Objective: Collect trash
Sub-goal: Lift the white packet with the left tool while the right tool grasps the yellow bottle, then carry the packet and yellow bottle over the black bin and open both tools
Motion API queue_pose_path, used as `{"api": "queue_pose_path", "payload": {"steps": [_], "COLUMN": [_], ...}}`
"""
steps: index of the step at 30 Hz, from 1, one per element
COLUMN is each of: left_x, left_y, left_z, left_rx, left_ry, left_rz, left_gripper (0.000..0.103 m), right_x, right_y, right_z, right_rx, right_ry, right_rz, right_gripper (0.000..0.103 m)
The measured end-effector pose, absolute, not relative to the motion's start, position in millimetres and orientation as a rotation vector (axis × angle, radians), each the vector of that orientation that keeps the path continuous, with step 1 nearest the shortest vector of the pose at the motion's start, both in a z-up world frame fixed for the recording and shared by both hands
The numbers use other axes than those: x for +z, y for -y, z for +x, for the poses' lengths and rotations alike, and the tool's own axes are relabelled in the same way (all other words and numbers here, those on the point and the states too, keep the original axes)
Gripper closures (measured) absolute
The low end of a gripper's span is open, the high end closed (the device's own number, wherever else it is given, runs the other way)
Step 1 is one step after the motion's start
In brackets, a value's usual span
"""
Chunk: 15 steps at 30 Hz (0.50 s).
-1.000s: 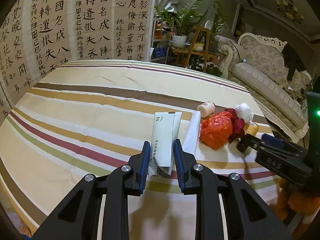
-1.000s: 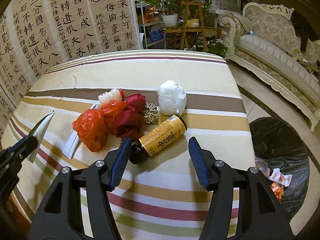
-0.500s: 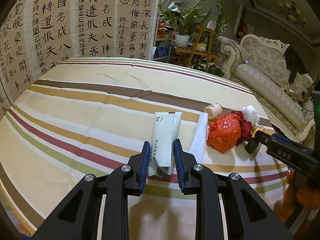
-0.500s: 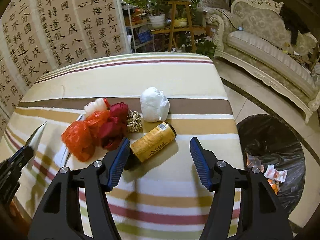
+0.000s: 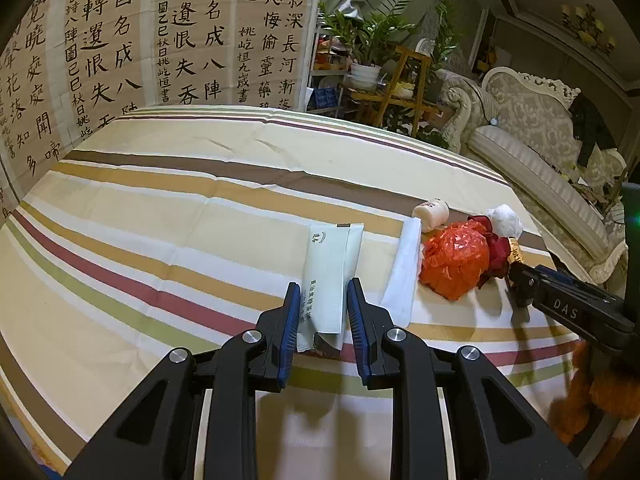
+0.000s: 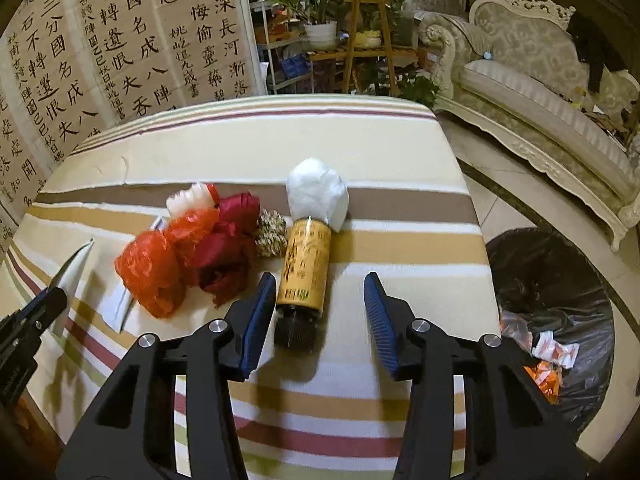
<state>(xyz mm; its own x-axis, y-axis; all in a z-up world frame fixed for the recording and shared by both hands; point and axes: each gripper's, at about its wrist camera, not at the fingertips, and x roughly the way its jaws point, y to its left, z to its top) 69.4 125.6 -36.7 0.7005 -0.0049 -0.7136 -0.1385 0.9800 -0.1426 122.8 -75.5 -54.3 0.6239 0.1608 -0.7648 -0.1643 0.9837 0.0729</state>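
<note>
Right wrist: red bag point(image 6: 150, 276) beside bottle point(image 6: 306, 264).

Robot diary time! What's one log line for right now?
left gripper: shut on paper packet | right gripper: open, closing around yellow bottle

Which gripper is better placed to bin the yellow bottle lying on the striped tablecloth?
Right. The right gripper has been closing around the yellow bottle, beside the black-lined bin; the left gripper holds a pale green paper packet.
</note>
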Motion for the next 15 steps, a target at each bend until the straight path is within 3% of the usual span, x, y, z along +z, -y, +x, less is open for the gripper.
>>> {"api": "queue_pose_path", "payload": {"steps": [3, 4, 5, 15], "left_x": [-36.9, -36.5, -36.2, -34.6], "left_y": [-125.3, -126.3, -126.1, -111.0], "left_z": [70.1, 70.1, 70.1, 64.8], "left_rx": [0.077, 0.075, 0.075, 0.051], "left_ry": [-0.792, -0.792, -0.792, -0.778], "left_rz": [-0.191, -0.192, -0.192, -0.165], "left_gripper": [0.078, 0.078, 0.078, 0.078], "right_x": [-56.7, -57.8, -58.6, -56.3], "right_y": [70.3, 69.9, 68.8, 75.6], "right_z": [126.6, 127.1, 128.5, 102.3], "right_rx": [0.202, 0.21, 0.22, 0.232], "right_ry": [-0.881, -0.887, -0.896, -0.863], "right_rz": [-0.029, -0.029, -0.026, -0.063], "right_gripper": [0.064, 0.077, 0.08, 0.08]}}
